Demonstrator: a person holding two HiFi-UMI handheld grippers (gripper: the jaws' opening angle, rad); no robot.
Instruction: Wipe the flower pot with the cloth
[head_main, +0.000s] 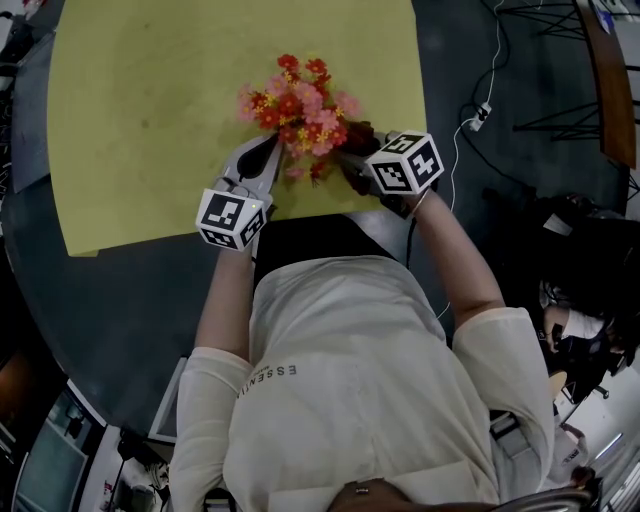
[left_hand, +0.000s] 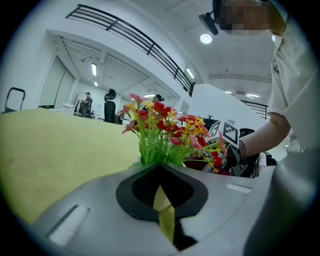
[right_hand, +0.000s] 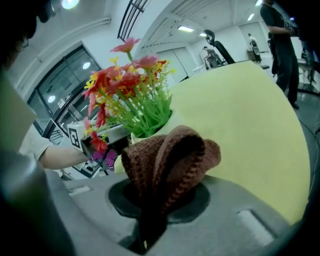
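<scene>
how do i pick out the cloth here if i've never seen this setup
Find the big yellow-green mat, then the bunch of red, pink and yellow artificial flowers towards its front edge. Just right of the flowers in the head view, the right gripper is shut on a brown knitted cloth folded into a loop. It is the only dark, woolly thing beside the bright blooms.

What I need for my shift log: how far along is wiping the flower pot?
Done: the brown cloth is picked up, pinched in the shut right tongs. In hand: the cloth is held right beside the flower pot, while the shut left tongs sit at the pot's other side. Left: the wiping itself. Whether the cloth touches the pot yet isn't clear.
</scene>
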